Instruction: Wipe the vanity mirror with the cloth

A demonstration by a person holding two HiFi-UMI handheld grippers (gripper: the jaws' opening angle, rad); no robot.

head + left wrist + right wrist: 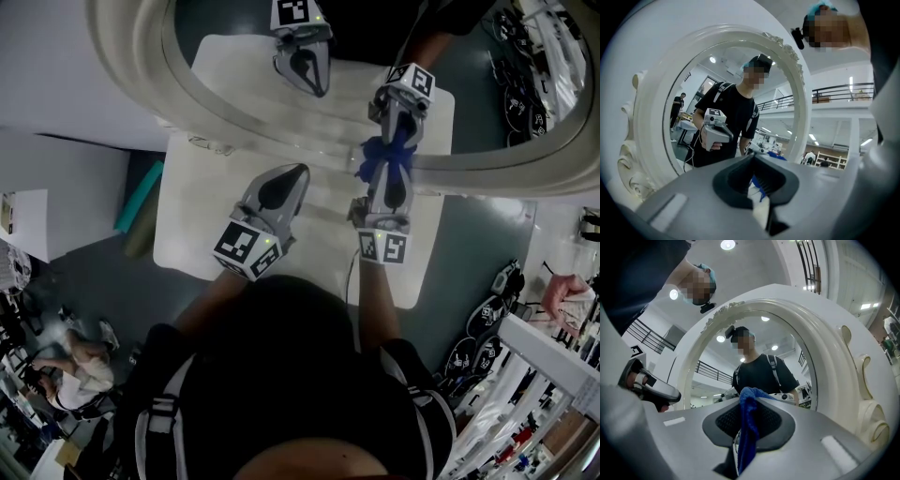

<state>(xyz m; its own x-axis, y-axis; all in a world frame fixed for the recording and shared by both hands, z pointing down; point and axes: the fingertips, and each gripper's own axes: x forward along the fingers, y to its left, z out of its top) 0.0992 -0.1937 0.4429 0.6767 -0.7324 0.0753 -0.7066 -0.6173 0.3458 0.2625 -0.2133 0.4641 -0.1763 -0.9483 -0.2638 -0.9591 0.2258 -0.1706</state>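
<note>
Right tongs [384,180] clamp the cloth [382,153] at the mirror's [234,84] lower edge. Left tongs [300,172] closed, empty. Wiping apparently just starting; most glass remains.

You're standing at a white rectangular tabletop [178,234] on a dark grey-green floor [103,281]. White wall panel [56,84] upper left, white shelving rack [548,352] lower right. Black balcony railing [843,87] up high, round ceiling light [727,244] overhead.
</note>
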